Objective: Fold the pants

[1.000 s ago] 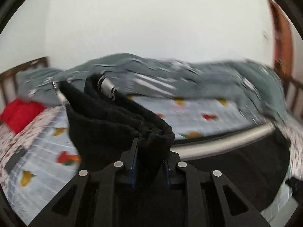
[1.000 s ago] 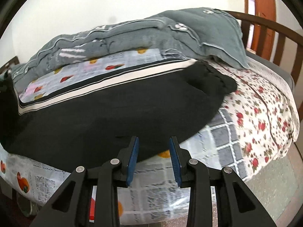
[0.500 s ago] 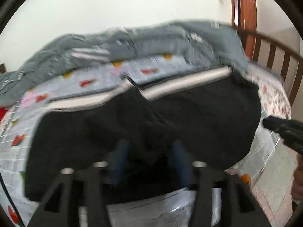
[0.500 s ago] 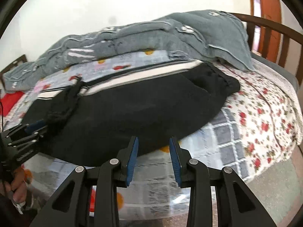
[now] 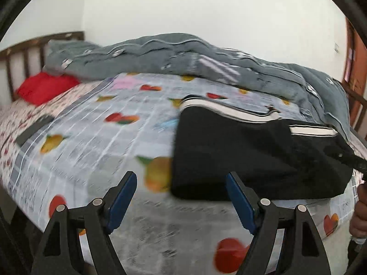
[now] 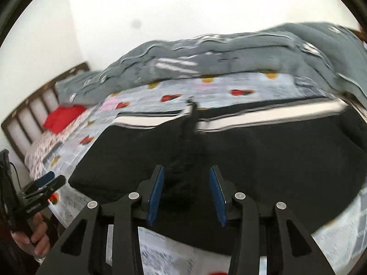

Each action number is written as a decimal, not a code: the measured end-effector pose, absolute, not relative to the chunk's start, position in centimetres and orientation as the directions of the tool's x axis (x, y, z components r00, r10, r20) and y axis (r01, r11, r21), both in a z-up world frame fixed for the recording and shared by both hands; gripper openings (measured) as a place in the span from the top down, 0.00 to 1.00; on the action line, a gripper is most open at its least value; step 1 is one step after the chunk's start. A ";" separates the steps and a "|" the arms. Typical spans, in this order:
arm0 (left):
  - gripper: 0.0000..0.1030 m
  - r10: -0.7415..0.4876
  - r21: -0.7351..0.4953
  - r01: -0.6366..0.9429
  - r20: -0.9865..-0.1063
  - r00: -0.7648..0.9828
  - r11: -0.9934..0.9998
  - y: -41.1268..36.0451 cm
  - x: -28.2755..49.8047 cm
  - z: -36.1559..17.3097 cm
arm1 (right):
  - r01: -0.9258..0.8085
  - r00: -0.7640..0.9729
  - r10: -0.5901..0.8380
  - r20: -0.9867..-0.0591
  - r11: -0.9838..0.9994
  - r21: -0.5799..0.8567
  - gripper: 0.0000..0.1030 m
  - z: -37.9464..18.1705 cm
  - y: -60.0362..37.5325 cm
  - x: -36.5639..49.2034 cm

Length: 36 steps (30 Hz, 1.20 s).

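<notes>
The black pants [image 5: 252, 151] lie folded on the bed [image 5: 91, 142], white side stripe toward the grey quilt [image 5: 183, 55]. The left tongs [image 5: 181, 197] have just been opening and stand wide, released, nothing between them. The right tongs [image 6: 186, 192] have just been opening too, parted over the pants, gripping nothing.

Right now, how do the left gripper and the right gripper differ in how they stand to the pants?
The left gripper has just been opening and stands wide with nothing between its fingers, beside the left edge of the black pants; the right gripper is narrower, has just been opening too, and straddles a raised ridge of the pants without pressing on it. The left hovers mostly over the fruit-print sheet; the right sits over the pants. Both are open.
</notes>
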<state>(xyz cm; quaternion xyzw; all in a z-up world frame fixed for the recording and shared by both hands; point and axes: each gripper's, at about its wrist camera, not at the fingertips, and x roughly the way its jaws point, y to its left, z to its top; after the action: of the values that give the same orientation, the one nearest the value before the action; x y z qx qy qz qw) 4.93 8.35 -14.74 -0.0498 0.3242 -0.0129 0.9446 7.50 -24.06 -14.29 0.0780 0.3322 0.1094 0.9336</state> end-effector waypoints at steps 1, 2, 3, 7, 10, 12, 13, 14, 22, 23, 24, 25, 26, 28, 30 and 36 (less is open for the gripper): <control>0.24 -0.050 -0.104 -0.017 -0.614 0.788 0.994 8.8 4.7 -15.0 | -0.168 0.749 0.253 -0.612 0.966 0.195 0.61 -14.7 -23.0 8.2; 0.24 -0.044 -0.103 -0.025 -0.618 0.785 0.994 9.2 4.6 -15.3 | -0.174 0.743 0.246 -0.623 0.969 0.175 0.61 -15.0 -22.2 8.8; 0.24 -0.042 -0.104 -0.030 -0.621 0.783 0.994 9.6 4.5 -15.4 | -0.175 0.733 0.232 -0.639 0.973 0.153 0.64 -15.5 -21.4 9.5; 0.24 -0.063 -0.127 -0.021 -0.622 0.781 0.992 10.0 4.3 -15.8 | -0.175 0.737 0.189 -0.649 0.981 0.088 0.89 -16.1 -20.3 10.4; 0.24 -0.073 -0.118 -0.001 -0.620 0.781 0.993 9.8 4.5 -16.1 | -0.187 0.774 0.291 -0.563 0.953 0.236 0.93 -14.4 -23.2 8.0; 0.24 -0.075 -0.104 0.011 -0.634 0.770 0.994 9.4 5.2 -16.6 | -0.164 0.749 0.311 -0.586 0.943 0.291 0.93 -15.2 -24.6 8.0; 0.24 -0.073 -0.092 0.018 -0.645 0.761 0.996 9.1 5.8 -16.9 | -0.147 0.729 0.305 -0.612 0.944 0.295 0.93 -16.2 -24.9 8.3; 0.24 -0.068 -0.083 0.018 -0.651 0.756 0.996 9.0 6.1 -17.1 | -0.132 0.709 0.299 -0.639 0.946 0.296 0.93 -17.1 -24.9 8.7; 0.24 -0.043 -0.012 0.048 -0.691 0.722 0.999 7.5 8.1 -18.8 | -0.115 0.716 0.287 -0.636 0.948 0.297 0.90 -16.8 -24.4 8.2; 0.23 -0.043 -0.010 0.049 -0.690 0.723 0.999 7.5 8.1 -18.8 | -0.117 0.716 0.285 -0.637 0.949 0.292 0.90 -16.8 -24.4 8.2; 0.23 -0.043 -0.010 0.050 -0.688 0.724 0.999 7.4 8.3 -18.8 | -0.117 0.716 0.281 -0.639 0.951 0.288 0.90 -16.8 -24.3 8.1; 0.22 -0.043 -0.013 0.047 -0.688 0.725 0.999 7.4 8.6 -18.7 | -0.114 0.716 0.278 -0.641 0.952 0.285 0.90 -16.8 -24.3 8.2; 0.21 -0.043 -0.017 0.042 -0.686 0.726 0.999 7.6 8.8 -18.7 | -0.112 0.716 0.277 -0.641 0.952 0.286 0.90 -16.9 -24.3 8.2; 0.21 -0.068 -0.056 0.041 -0.674 0.736 0.998 8.0 9.0 -18.3 | -0.109 0.716 0.280 -0.639 0.950 0.294 0.90 -16.9 -24.4 8.1; 0.21 -0.094 -0.092 0.045 -0.642 0.761 0.995 8.4 8.7 -17.9 | -0.103 0.716 0.281 -0.639 0.948 0.301 0.90 -16.9 -24.6 8.1; 0.11 -0.061 -0.065 0.026 -0.646 0.760 0.998 9.0 8.6 -19.9 | -0.113 0.715 0.290 -0.635 0.946 0.305 0.84 -16.7 -25.2 7.8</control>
<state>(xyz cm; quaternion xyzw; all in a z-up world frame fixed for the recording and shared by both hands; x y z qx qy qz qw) 8.59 8.97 -19.88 -0.0259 0.3453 -0.0232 0.9379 7.79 -25.16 -16.69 0.1227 0.3608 0.1099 0.9180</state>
